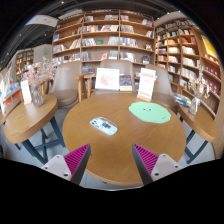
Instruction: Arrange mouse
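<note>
A white and dark mouse (103,125) lies on the round wooden table (115,150), left of the middle. A round green mouse mat (149,112) lies on the table to the right and a little farther off. My gripper (112,160) hangs over the near part of the table, well short of the mouse. Its fingers (76,157) are spread wide with pink pads facing in, and nothing is between them.
A chair (112,76) stands beyond the table. A white sign (147,83) stands at the table's far right edge. Another wooden table (25,115) with chairs is to the left. Bookshelves (110,35) line the back and right.
</note>
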The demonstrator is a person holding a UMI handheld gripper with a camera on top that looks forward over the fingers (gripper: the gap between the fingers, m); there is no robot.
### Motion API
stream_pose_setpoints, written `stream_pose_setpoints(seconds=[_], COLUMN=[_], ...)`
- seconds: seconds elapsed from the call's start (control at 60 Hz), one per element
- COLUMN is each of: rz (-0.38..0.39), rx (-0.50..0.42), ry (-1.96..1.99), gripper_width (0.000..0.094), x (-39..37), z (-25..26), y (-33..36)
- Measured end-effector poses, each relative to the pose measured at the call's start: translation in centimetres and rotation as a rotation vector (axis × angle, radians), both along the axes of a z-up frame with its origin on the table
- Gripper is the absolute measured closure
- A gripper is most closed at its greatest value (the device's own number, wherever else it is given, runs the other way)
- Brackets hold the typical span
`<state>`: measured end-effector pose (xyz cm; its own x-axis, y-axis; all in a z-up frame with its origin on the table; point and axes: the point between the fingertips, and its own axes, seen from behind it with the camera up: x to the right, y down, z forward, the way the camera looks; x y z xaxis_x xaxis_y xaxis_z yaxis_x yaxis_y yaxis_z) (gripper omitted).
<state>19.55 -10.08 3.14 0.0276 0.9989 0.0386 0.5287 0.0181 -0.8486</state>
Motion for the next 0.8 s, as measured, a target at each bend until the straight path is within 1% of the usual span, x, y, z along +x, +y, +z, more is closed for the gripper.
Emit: stream_pose_setpoints(seconds=[0.217, 0.45, 0.55, 0.8], rz=[-0.023, -0.035, -0.028, -0.042], rx=[-0.018, -0.041, -0.043, -0.039], ry=[-0.046, -0.096, -0.09, -0.103], gripper_width=[0.0081, 0.0082, 0.008, 0.0084], x=[-4.3, -8.3, -10.8, -15.6], z=[-2.7, -4.5, -4.7, -4.5], y=[0.3, 0.7, 0.7, 1.2])
